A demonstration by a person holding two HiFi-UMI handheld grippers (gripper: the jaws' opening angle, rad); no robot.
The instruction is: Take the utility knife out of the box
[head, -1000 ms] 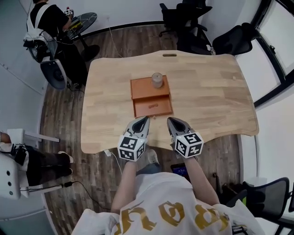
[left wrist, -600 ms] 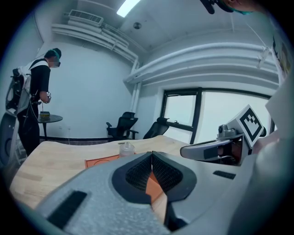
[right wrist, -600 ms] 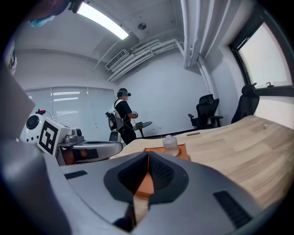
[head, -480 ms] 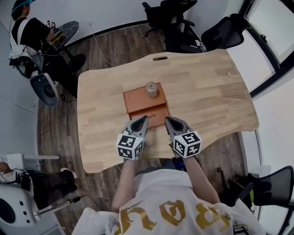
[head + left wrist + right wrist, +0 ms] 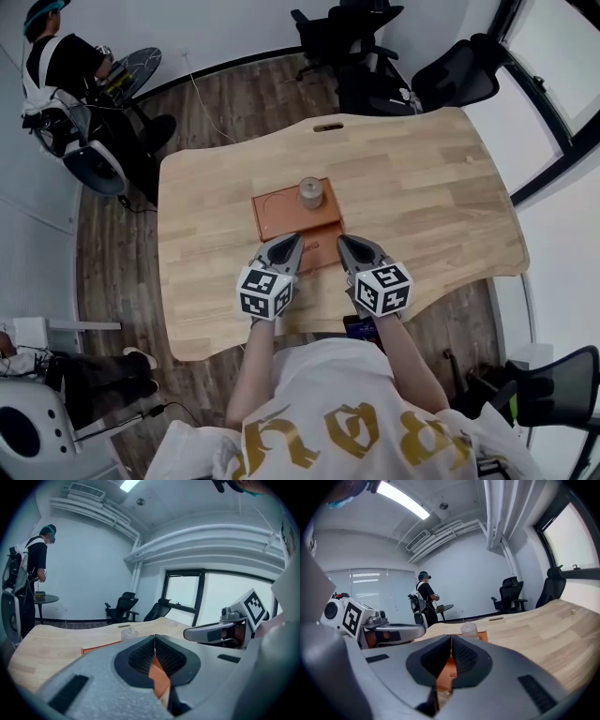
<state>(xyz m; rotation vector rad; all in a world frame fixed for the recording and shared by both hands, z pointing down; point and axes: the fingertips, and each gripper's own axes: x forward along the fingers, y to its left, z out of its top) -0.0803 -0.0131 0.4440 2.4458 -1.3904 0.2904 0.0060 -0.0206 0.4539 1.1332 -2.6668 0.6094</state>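
An orange box [image 5: 281, 211] lies flat in the middle of the wooden table [image 5: 422, 197], with a lower orange section [image 5: 319, 251] open toward me. A small clear jar [image 5: 310, 192] stands on its far part. No utility knife can be made out. My left gripper [image 5: 292, 242] is shut and empty, its tip at the box's near left edge. My right gripper [image 5: 341, 243] is shut and empty at the near right edge. In the left gripper view the closed jaws [image 5: 154, 637] point at the box [image 5: 101, 646]. The right gripper view shows orange [image 5: 449, 667] behind the closed jaws [image 5: 451, 637].
The table's near edge [image 5: 309, 328] is right under my hands. A slot [image 5: 328, 126] is cut near its far edge. Black office chairs [image 5: 375, 56] stand beyond it. A person [image 5: 56, 66] stands at a small round table [image 5: 131, 70] at the far left.
Both grippers have moved forward over the table toward the box, and their tips now reach its near edge. Both stayed shut.
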